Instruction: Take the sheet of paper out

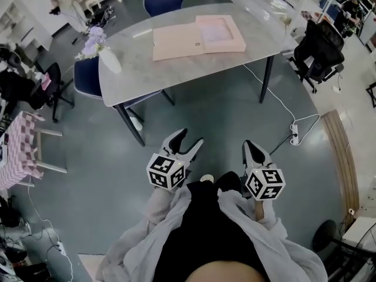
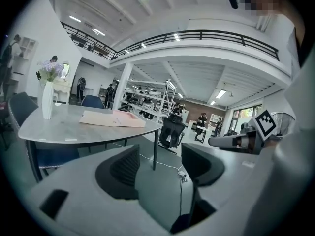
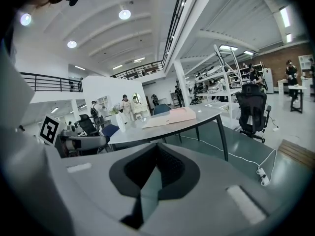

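Observation:
An open pink folder [image 1: 176, 41] lies flat on the grey table [image 1: 176, 69], and a pale sheet of paper [image 1: 214, 33] rests in its right half. The same folder [image 2: 113, 118] shows far off in the left gripper view, and the folder [image 3: 170, 117] shows again in the right gripper view. Both grippers hang low, close to the person's body and well short of the table. My left gripper [image 1: 189, 138] [image 2: 160, 163] is open and holds nothing. The jaws of my right gripper [image 1: 251, 145] [image 3: 156, 149] are shut and hold nothing.
A white vase of purple flowers [image 1: 108, 57] stands at the table's left end. Blue chairs [image 1: 88, 78] sit beside and behind the table. A black office chair [image 1: 320, 49] stands at the right. A power strip [image 1: 295, 135] and its cable lie on the floor.

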